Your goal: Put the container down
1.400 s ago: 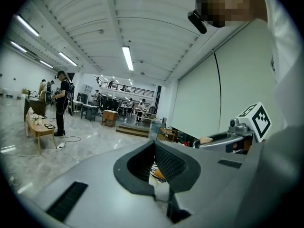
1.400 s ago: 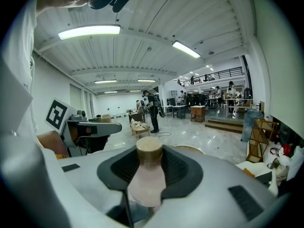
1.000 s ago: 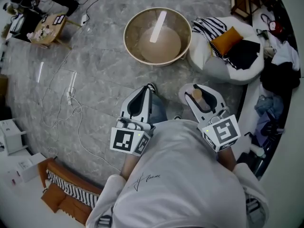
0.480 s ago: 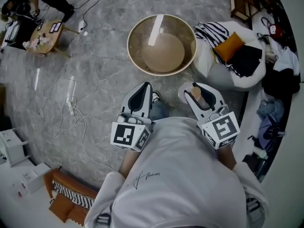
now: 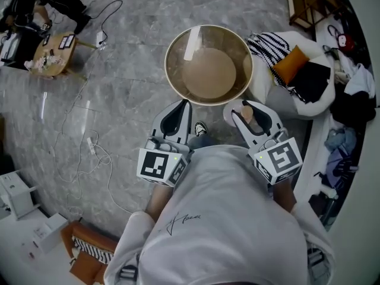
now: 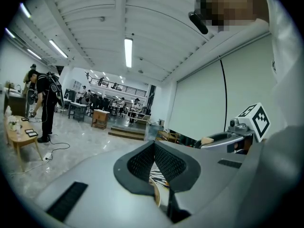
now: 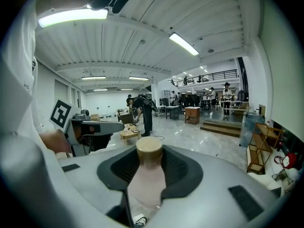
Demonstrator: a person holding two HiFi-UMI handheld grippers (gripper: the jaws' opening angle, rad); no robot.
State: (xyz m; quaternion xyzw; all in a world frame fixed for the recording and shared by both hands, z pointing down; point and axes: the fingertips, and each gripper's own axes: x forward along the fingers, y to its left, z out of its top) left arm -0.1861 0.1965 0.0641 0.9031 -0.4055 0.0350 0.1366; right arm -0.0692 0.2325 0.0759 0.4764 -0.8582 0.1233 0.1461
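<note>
Two hand-held grippers point toward a round basin (image 5: 174,64): the left gripper (image 5: 184,103) has its jaws closed on nothing, the right gripper (image 5: 246,107) clamps a tan-capped container (image 7: 148,175).

Left gripper (image 5: 185,103) low in front of body, pointing forward, jaws closed together, nothing between. Right gripper (image 5: 244,107) beside it, same height, jaws pressing on bottle (image 7: 148,172). Both forearms close to torso.

basin (image 5: 178,45) and beanbag (image 5: 278,100) crowd the floor (image 5: 127,91) ahead.
</note>
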